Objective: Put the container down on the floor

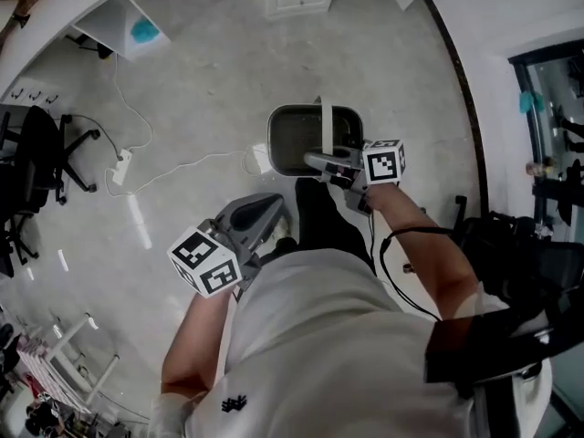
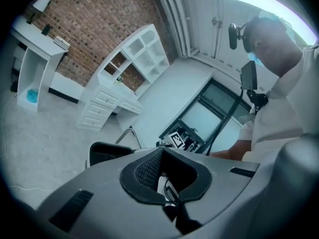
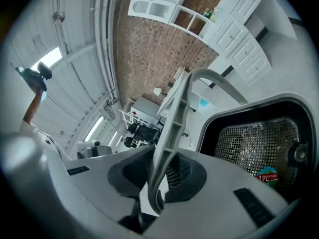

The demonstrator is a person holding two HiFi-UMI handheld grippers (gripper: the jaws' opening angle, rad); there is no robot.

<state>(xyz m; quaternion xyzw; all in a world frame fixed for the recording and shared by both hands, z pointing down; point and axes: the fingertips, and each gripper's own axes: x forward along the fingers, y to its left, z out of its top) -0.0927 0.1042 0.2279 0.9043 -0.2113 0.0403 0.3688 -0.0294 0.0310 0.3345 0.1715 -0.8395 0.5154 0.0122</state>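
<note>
While right tongs clamp its single handle | one container | left tongs closed

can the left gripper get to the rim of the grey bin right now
Probably yes: the left gripper is empty, and only bare floor shows between it and the dark grey mesh-lined bin, which hangs from the right gripper.

The left forearm angles forward and down with the left tongs empty, jaws together, while the right forearm reaches further ahead, the right tongs nearly level and clamped on a thin handle.
</note>
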